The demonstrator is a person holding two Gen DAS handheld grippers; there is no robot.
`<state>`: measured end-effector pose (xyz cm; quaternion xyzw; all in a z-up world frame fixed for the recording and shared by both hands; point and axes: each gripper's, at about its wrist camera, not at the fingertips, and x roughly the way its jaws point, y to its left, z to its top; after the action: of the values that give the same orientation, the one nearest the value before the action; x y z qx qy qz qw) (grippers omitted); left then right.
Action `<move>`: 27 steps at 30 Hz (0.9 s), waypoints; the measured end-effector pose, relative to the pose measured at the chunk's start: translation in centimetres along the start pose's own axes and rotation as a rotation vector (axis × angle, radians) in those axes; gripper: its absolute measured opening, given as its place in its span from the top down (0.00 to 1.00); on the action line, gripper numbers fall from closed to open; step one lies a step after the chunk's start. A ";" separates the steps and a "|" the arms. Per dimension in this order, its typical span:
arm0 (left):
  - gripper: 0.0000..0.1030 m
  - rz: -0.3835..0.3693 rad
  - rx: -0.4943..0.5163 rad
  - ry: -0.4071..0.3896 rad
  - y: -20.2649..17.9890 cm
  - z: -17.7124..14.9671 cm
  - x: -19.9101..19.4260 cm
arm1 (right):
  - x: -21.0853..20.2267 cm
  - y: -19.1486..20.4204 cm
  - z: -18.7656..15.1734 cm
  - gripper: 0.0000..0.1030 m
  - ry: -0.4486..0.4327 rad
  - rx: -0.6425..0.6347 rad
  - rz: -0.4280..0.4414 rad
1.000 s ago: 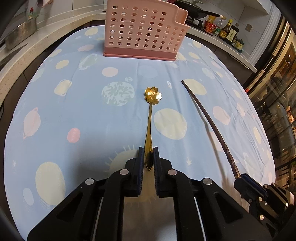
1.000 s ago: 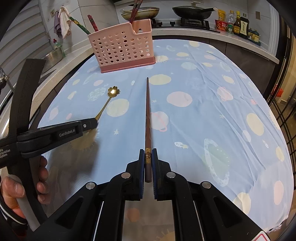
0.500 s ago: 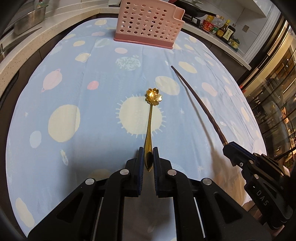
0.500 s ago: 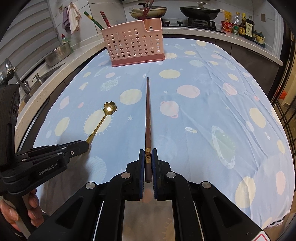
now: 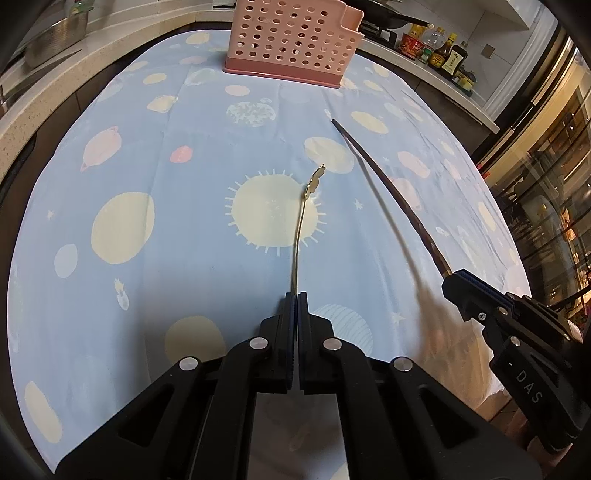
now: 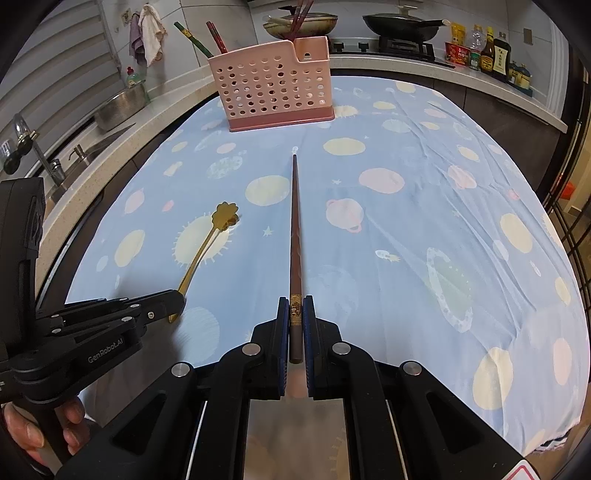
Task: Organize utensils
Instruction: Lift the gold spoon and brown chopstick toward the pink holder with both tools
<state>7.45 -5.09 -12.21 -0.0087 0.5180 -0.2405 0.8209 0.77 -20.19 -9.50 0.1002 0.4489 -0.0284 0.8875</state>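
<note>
My left gripper (image 5: 296, 295) is shut on the handle end of a gold spoon (image 5: 301, 225) with a flower-shaped bowl, seen edge-on and held above the cloth; the spoon also shows in the right wrist view (image 6: 207, 245). My right gripper (image 6: 295, 306) is shut on the thick end of a dark brown chopstick (image 6: 294, 221), which points toward a pink perforated utensil holder (image 6: 273, 88) at the far end of the table. The holder (image 5: 295, 40) has several chopsticks standing in it. In the left wrist view the chopstick (image 5: 388, 188) and right gripper (image 5: 465, 291) are at the right.
The table wears a blue cloth with planet prints (image 6: 406, 221). A counter with a sink, tap and steel bowl (image 6: 118, 107) runs along the left. A stove with pans (image 6: 399, 22) and sauce bottles (image 6: 487, 51) is behind the table.
My left gripper has rolled, so the spoon's flower bowl now shows edge-on. Both grippers have pulled back a little from the holder and stay shut on their utensils.
</note>
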 end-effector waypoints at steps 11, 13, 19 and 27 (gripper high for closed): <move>0.99 -0.023 -0.026 -0.023 0.3 -0.2 0.3 | 0.8 0.2 -0.6 0.93 0.027 0.000 0.005; 0.99 -0.012 -0.012 -0.022 0.1 -0.1 0.1 | 0.6 0.3 -0.5 0.93 0.021 -0.001 0.005; 0.99 -0.010 -0.006 -0.032 -0.3 0.5 -1.5 | -1.4 0.3 0.4 0.93 -0.024 -0.004 0.015; 0.99 -0.004 0.009 -0.154 -1.0 3.7 -7.0 | -6.2 0.0 4.0 0.93 -0.162 0.013 0.046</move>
<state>7.79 -4.01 -4.29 -0.0246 0.4520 -0.2433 0.8579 0.20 -21.27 -2.21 0.1139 0.3728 -0.0189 0.9207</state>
